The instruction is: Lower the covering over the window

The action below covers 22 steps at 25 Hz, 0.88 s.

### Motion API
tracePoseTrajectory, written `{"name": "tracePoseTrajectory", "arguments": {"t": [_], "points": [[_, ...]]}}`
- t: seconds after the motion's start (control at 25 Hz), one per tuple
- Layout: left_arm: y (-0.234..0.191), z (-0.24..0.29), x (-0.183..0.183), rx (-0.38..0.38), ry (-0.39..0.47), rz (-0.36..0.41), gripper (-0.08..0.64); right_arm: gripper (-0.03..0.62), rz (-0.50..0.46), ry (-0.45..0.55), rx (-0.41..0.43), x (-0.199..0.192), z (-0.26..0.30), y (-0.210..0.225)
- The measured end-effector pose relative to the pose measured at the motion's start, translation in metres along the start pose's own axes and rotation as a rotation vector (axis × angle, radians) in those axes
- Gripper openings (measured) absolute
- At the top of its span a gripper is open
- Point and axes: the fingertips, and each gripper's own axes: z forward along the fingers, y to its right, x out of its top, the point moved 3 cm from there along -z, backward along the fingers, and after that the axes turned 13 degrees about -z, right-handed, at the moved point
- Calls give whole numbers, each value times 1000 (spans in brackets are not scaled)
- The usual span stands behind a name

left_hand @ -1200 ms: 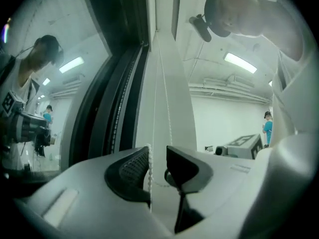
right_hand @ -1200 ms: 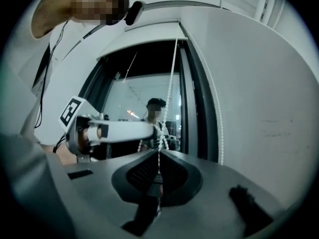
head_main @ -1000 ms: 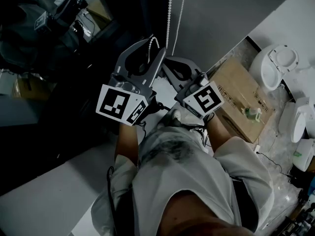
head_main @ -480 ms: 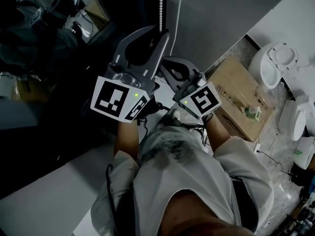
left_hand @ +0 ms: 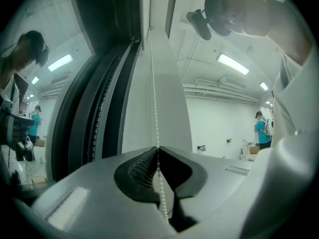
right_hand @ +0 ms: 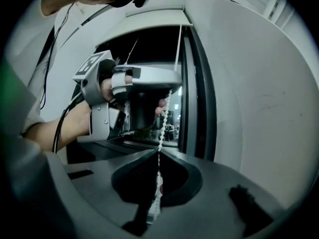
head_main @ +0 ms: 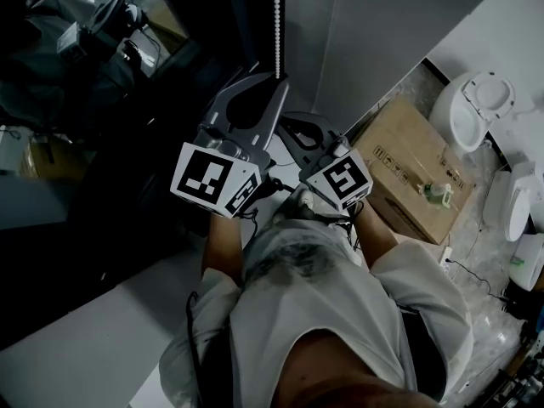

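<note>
Left claw (left_hand: 158, 149): jaws have just been closing, now pinched on bead chain (left_hand: 152, 83). Chain runs up from tips; tail hangs below.
Right claw (right_hand: 158, 153): jaws together on chain too, lower down, apparently same strand.
Left claw sits above right, both close to window (head_main: 119, 100).
Blind itself not made out in any view. Glass beside chain looks bare and dark.
Judgement: both grips set, pull under way, lowering not finished.
Left to do: draw chain down, hand over hand, until blind covers glass.
</note>
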Motion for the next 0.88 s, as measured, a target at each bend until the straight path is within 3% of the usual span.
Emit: {"name": "tracePoseTrajectory", "arguments": {"t": [0.16, 0.72, 0.88], "points": [[-5, -6, -18, 10, -24, -44, 17, 18, 32, -30, 12, -16, -1, -9], [-8, -19, -52, 27, -86, -90, 16, 19, 59, -114, 58, -45, -4, -29], [-9, -21, -52, 33, -86, -91, 17, 21, 81, -63, 56, -33, -13, -22]]}}
